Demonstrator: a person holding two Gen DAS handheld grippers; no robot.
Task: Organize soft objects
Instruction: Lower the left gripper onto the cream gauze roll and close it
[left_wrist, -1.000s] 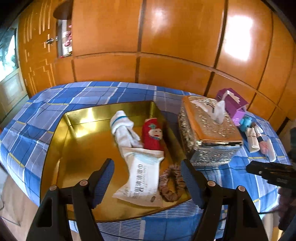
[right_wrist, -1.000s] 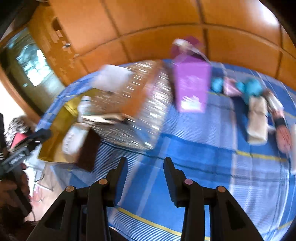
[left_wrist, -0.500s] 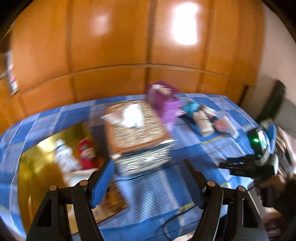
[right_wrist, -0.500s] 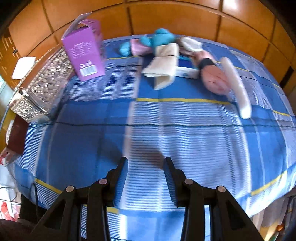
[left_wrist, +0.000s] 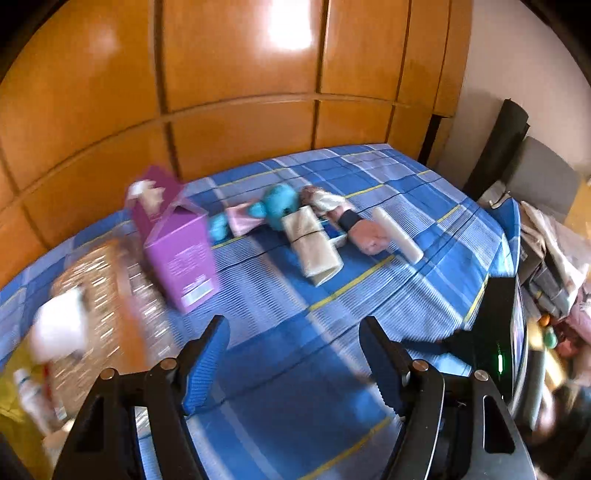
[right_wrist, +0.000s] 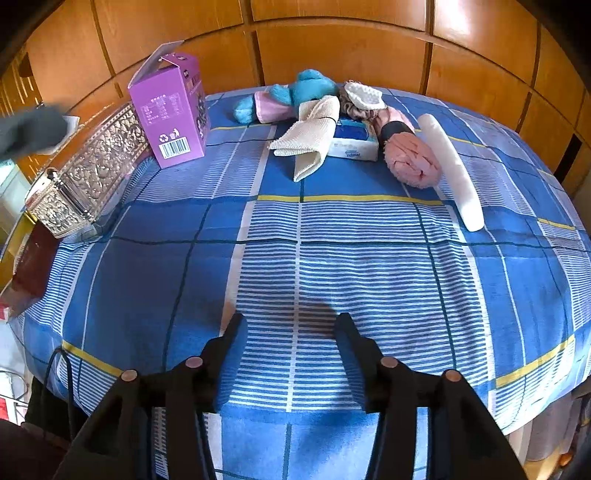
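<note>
Reaching for the next soft thing is the step judged to be in hand. Both the right gripper (right_wrist: 291, 325) and the left gripper (left_wrist: 293, 330) are held spread and empty over the checked cloth (right_wrist: 332, 258); the right jaws have just been opening. The folded cream towel (right_wrist: 314, 138) lies far, between the purple box (right_wrist: 171, 110) and the pink bundle (right_wrist: 410, 155). Next, a forward reach is called for.

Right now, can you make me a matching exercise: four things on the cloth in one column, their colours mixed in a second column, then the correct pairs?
Things:
1. box
2. plush toy
3. folded cloth
4. mitt

Colours:
A. pink
B. cream
C. purple
D. turquoise

Pairs: 1-C, 2-D, 3-B, 4-A
</note>
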